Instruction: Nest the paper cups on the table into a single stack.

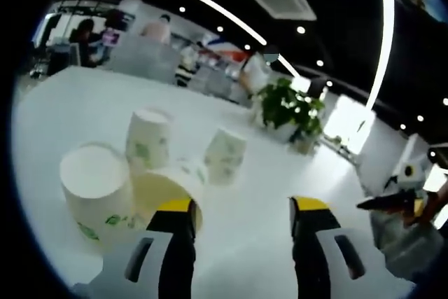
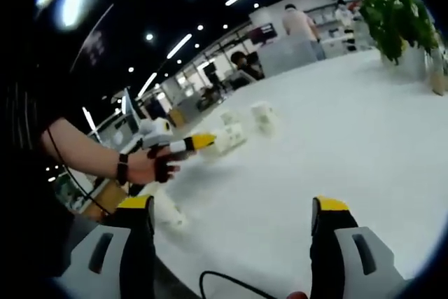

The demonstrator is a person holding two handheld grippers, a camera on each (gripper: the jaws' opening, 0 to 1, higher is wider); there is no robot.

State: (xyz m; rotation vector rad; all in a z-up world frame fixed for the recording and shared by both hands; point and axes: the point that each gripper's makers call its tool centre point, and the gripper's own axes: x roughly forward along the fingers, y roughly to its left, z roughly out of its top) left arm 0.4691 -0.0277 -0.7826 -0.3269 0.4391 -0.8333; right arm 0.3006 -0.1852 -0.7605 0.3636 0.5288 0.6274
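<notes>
Four white paper cups (image 1: 148,138) clustered on the table (image 1: 280,194), one tipped.

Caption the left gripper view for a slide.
Open left gripper approaches four paper cups on a white table, one lying on its side.

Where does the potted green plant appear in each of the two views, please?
Left gripper view: the potted plant stands right of centre, at the white table's far edge, beyond the paper cups.
Right gripper view: the plant sits at the upper right edge.
Shared landmark: the cluster of paper cups on the table.
</notes>
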